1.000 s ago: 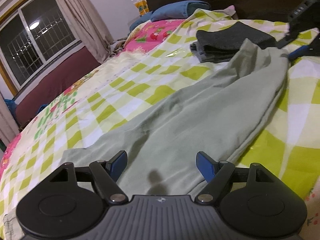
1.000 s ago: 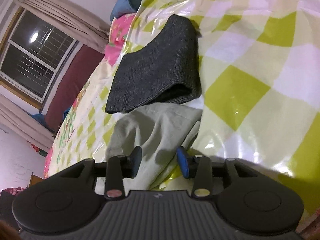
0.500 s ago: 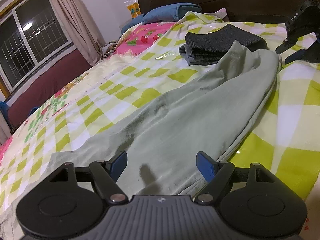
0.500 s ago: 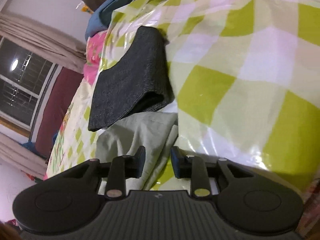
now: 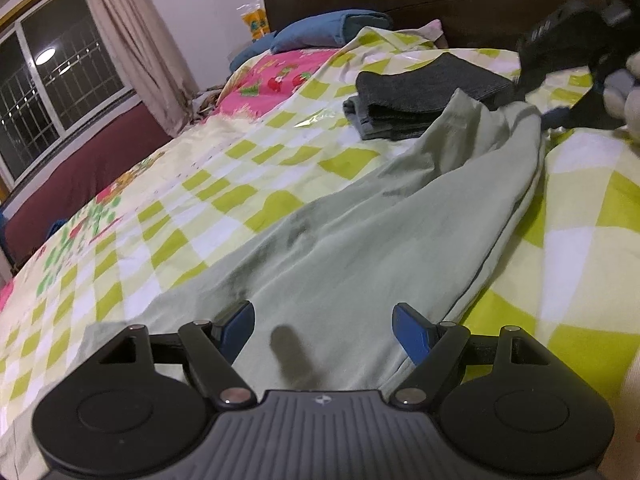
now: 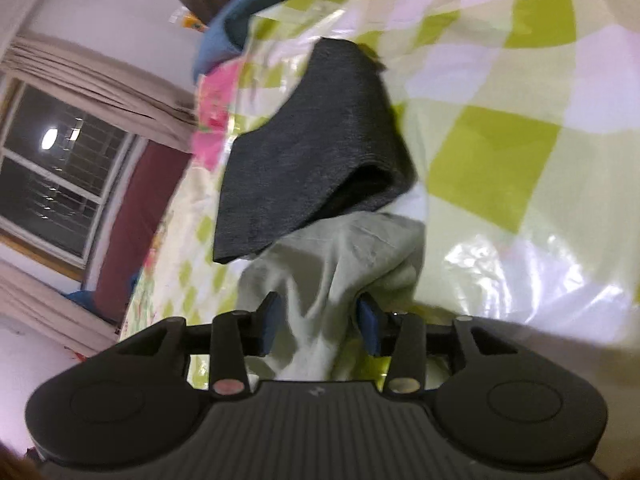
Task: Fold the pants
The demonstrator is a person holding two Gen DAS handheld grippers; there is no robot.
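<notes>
Pale green pants [image 5: 360, 232] lie stretched along the checked bedspread [image 5: 208, 184], folded lengthwise. My left gripper [image 5: 323, 326] is open just above their near end, with cloth between and under the blue pads. My right gripper [image 6: 320, 322] is at the far end of the pants [image 6: 340, 256]; its jaws stand partly apart with a bunch of green cloth between them. In the left wrist view the right gripper [image 5: 560, 114] shows at the top right, at the raised far end.
A folded dark grey garment [image 5: 420, 96] lies right behind the pants' far end; it also shows in the right wrist view [image 6: 312, 152]. Blue pillows [image 5: 332, 32] and a dark headboard [image 5: 440, 4] stand at the back. A window [image 5: 60, 92] and curtain are on the left.
The right gripper's jaws closed in, then opened wider around the cloth. The far end of the pants has risen a little. The left gripper stayed open over the near end.
</notes>
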